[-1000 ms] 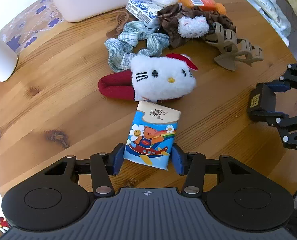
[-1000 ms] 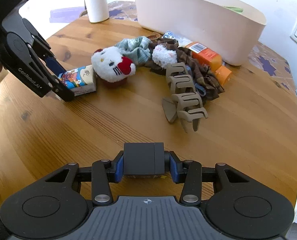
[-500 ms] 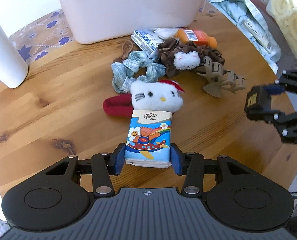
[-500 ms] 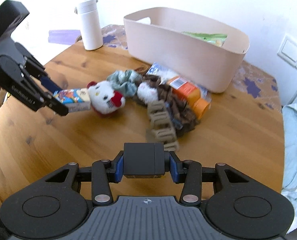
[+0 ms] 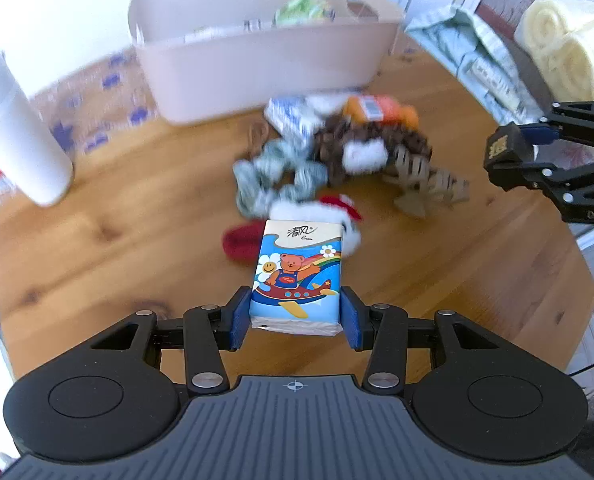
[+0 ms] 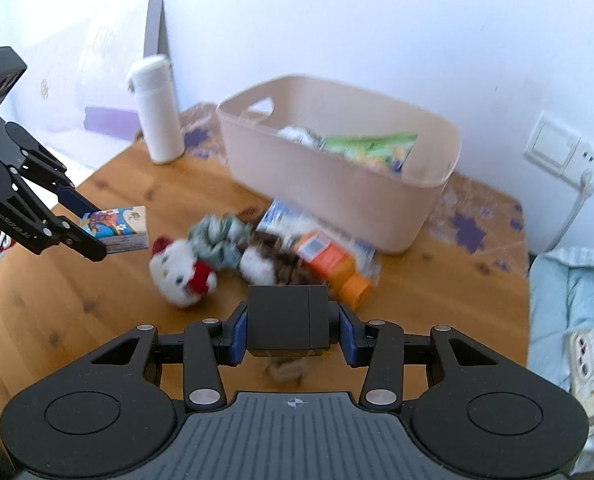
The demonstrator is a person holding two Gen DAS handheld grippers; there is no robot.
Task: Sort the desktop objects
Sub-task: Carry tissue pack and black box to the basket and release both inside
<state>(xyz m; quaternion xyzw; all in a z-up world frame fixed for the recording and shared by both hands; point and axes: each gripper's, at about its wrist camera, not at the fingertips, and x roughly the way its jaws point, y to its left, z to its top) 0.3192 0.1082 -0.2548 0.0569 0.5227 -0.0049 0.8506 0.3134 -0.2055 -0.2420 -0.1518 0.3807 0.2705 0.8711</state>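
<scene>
My left gripper (image 5: 295,316) is shut on a cartoon tissue pack (image 5: 299,276) and holds it in the air above the round wooden table (image 5: 97,240); the pack also shows in the right wrist view (image 6: 117,228). My right gripper (image 6: 288,340) is shut on a black box (image 6: 288,322), also seen in the left wrist view (image 5: 507,148), raised above the table. A pink bin (image 6: 337,184) stands at the back with packets inside. A pile lies before it: a Hello Kitty plush (image 6: 183,276), scrunchies (image 6: 217,240), an orange bottle (image 6: 333,266), a tan claw clip (image 5: 429,184).
A white bottle (image 6: 157,120) stands at the table's back left. A floral mat (image 5: 97,120) lies under the bin. Folded cloths and towels (image 5: 557,52) lie off the table's right side. A wall socket (image 6: 561,152) is behind the bin.
Both grippers have risen higher and tilted toward the bin, each still holding its object. The bin's inside has come into view.
</scene>
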